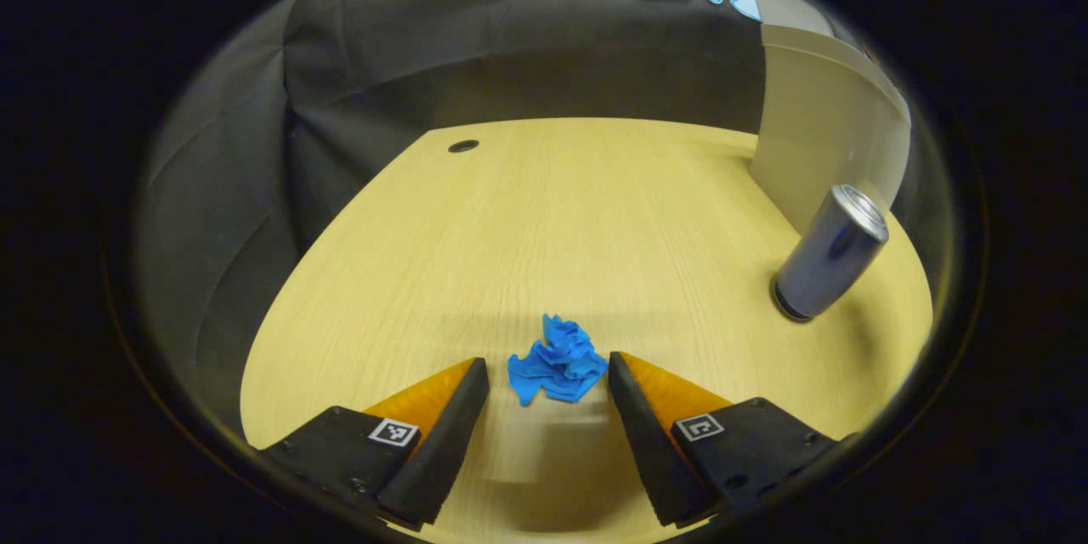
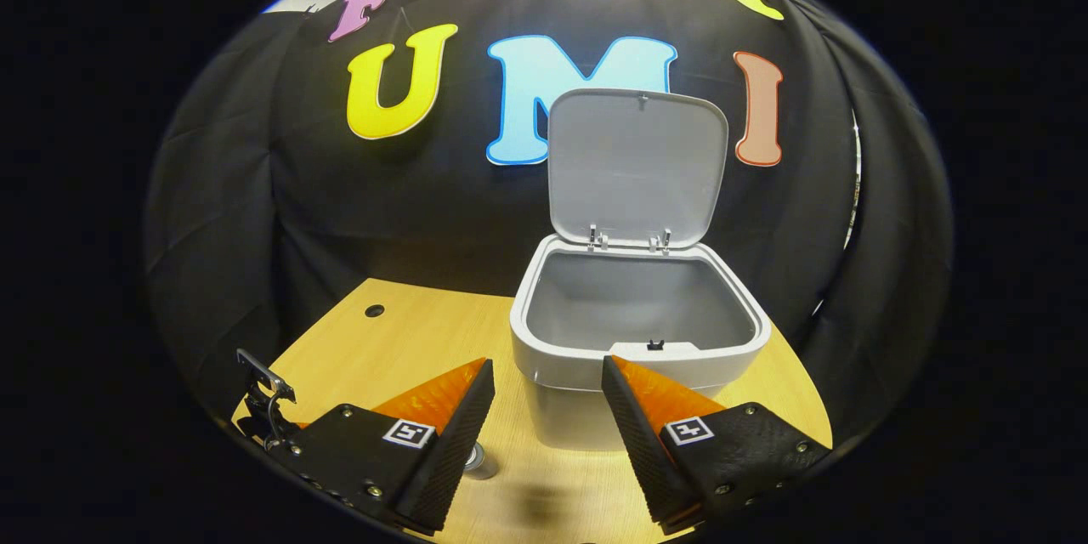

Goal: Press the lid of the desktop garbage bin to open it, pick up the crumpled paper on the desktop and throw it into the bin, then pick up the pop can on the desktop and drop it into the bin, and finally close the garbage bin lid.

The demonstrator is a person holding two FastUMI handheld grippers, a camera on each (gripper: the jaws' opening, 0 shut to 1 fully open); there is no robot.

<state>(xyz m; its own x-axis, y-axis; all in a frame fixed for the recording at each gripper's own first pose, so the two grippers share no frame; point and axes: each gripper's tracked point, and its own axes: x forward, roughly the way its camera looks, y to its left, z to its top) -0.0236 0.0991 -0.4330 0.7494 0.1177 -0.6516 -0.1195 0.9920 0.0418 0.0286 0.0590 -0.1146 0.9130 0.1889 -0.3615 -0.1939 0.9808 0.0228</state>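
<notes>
The blue crumpled paper [image 1: 557,365] lies on the wooden desktop [image 1: 544,221], right between the tips of my left gripper [image 1: 546,361]. That gripper is open, its fingers flanking the paper without pressing it. A silver pop can [image 1: 829,255] stands upright to the right, close to the grey bin's wall [image 1: 816,127]. In the right gripper view the bin [image 2: 637,374] stands with its lid [image 2: 637,161] raised upright and its inside bare. My right gripper [image 2: 548,364] hovers open just in front of the bin with nothing between its fingers. The can's top [image 2: 480,461] peeks out beside one finger.
A round cable hole [image 1: 463,145] sits near the desk's far left edge. Black cloth walls the desk at the back and sides. Part of the other gripper [image 2: 263,399] shows at the lower left of the right gripper view.
</notes>
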